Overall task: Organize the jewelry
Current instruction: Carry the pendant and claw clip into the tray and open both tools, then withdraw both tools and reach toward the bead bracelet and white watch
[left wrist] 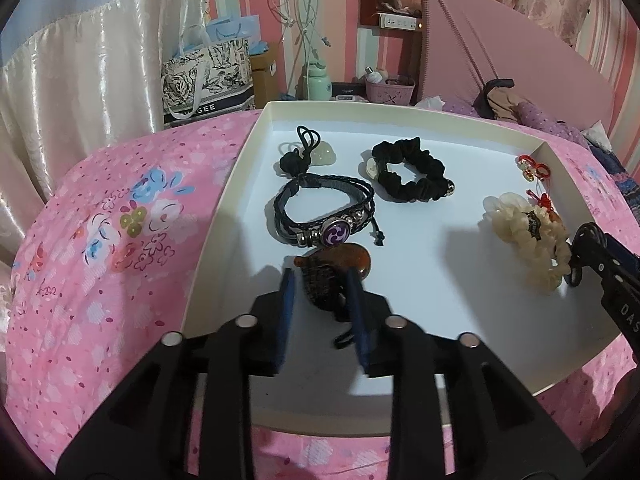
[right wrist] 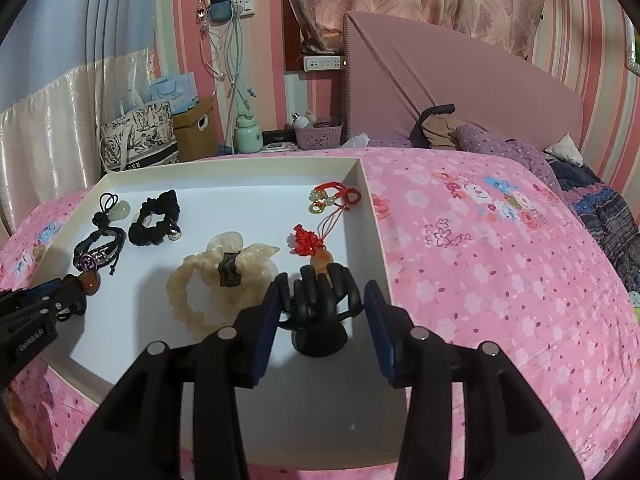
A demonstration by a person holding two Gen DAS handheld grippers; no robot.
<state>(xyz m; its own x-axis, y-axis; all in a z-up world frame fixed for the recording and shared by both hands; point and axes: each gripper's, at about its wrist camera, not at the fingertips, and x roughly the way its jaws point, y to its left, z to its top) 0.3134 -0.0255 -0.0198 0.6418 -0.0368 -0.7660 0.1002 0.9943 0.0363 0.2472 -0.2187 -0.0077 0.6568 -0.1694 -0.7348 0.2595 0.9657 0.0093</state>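
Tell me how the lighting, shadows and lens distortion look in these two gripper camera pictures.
Left wrist view: even indoor light; soft shadows lie left of the black scrunchie and cream bracelet on the white tray; corners are vignetted black. Right wrist view: strong fisheye bending curves the striped wall and tray rim; the gripper looks slightly soft up close.

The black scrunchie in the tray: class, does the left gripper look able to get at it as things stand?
Probably yes. The left gripper straddles an amber-beaded pendant at the near edge of the tray; bare tray floor right of the braided bracelet leads to the black scrunchie.
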